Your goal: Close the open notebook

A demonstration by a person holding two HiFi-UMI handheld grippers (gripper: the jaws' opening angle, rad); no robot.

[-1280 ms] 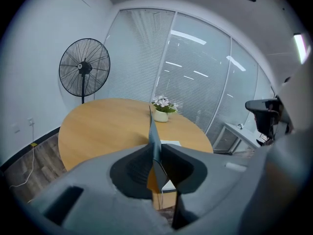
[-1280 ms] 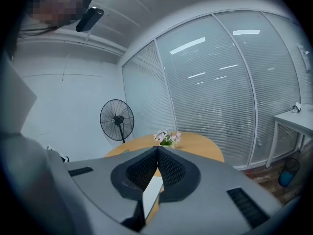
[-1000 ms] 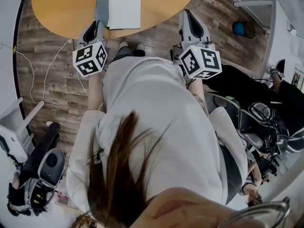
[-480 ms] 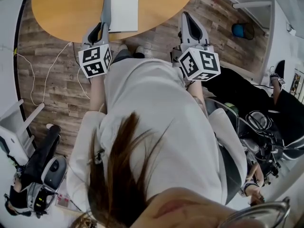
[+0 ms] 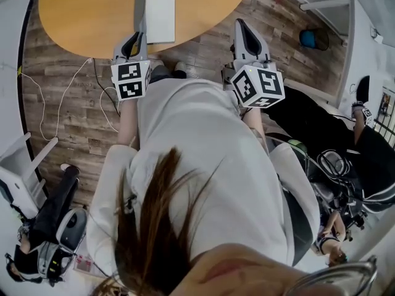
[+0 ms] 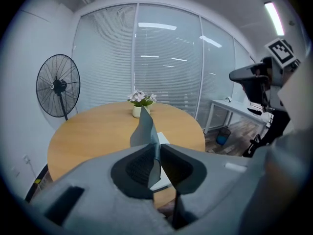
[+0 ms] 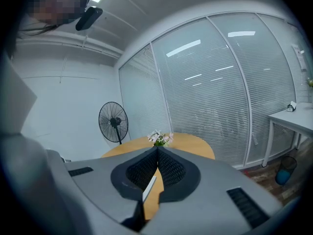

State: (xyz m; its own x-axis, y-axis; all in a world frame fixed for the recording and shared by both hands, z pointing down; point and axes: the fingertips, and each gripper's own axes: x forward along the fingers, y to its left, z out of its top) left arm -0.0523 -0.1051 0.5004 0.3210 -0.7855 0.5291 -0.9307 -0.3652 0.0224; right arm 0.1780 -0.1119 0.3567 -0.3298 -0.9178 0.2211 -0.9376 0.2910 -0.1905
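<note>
Above the tabletop (image 5: 86, 11), the cover (image 6: 143, 129), flatter a second ago, is being swung upright toward closing by the left tongs (image 6: 157, 155) clamped on it, while the right tongs (image 7: 157, 153) are being held shut, empty.

Right gripper (image 7: 157, 150), fingers (image 7: 172, 168) pressed tip to tip; beyond them the round worktop (image 7: 197, 145), flowers (image 7: 159, 138) on it, a fan (image 7: 113, 122) standing behind.

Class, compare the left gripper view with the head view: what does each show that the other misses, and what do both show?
Only the left gripper view: the standing fan, the flower pot, and the left gripper with its jaws shut on the raised notebook cover. Only the head view: the person's hair and the left gripper's marker cube. Both: the round table and the notebook's white page.
</note>
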